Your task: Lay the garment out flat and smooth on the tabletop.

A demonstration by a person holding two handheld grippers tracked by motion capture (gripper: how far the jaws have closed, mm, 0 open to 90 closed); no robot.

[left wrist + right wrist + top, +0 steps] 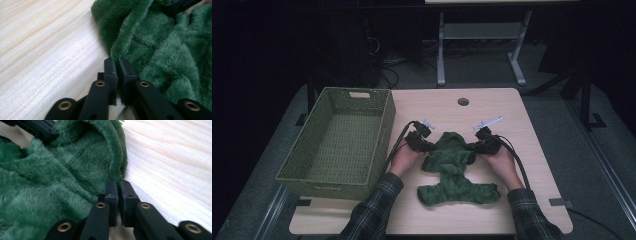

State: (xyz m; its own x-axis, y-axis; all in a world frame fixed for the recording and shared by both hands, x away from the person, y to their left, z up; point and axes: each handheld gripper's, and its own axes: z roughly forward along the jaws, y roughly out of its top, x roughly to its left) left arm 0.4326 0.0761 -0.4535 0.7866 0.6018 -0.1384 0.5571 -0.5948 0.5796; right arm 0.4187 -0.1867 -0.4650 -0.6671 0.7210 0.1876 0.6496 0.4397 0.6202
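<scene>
You are working at the center of the high view, where the green fleece garment (452, 165) is lying crumpled on the table (532, 150). Your left gripper (426, 146) is clenching its left edge, your right gripper (478, 146) is clenching its right edge. The wicker basket (312, 165) is sitting at the left.

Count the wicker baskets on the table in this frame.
1. The green wicker basket stands on the left part of the table, beside the left gripper and the green fleece cloth. Nothing in the high view could hide another.
</scene>
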